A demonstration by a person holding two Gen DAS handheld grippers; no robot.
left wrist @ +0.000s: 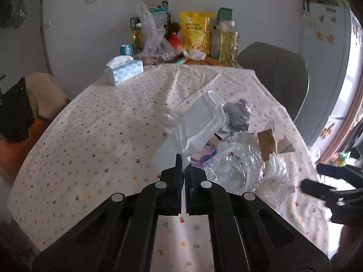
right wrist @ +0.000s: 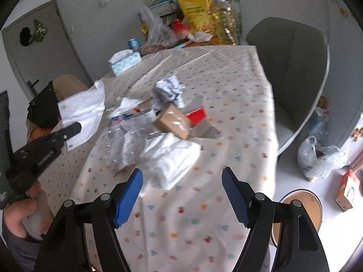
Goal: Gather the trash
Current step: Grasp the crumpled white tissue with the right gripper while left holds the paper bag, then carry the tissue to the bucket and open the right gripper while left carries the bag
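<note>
Dining room w/ a flower-print cloth over the counter (right wrist: 204,215); tissue box (left wrist: 124,70), oil bottles and a yellow snack bag (left wrist: 195,32) crowd the far end by the wall; the bag's print and other labels are too blurred to read.

Your left hand-held gripper (left wrist: 183,172) is pinched tight on the edge of a white plastic bag (left wrist: 199,122), which hangs open and leans up and away toward the pile; in the right view that bag (right wrist: 84,113) sits at the left, beside the heap.

Trash pile lies mid-counter: crushed clear bottle (right wrist: 122,142), brown carton (right wrist: 173,122), red wrapper (right wrist: 197,114), grey crumpled wad (right wrist: 168,90), and a white crumpled tissue wad (right wrist: 172,156) closest to you.

Your right hand-held gripper (right wrist: 182,185) stands wide, nothing between the pads; the tissue wad is just ahead and slightly left of its centre line, long axis running roughly left-right across the jaws; right hand is clearly the nearer one, so prob. that's the next pick, then carry it left to the bag mouth.
</note>
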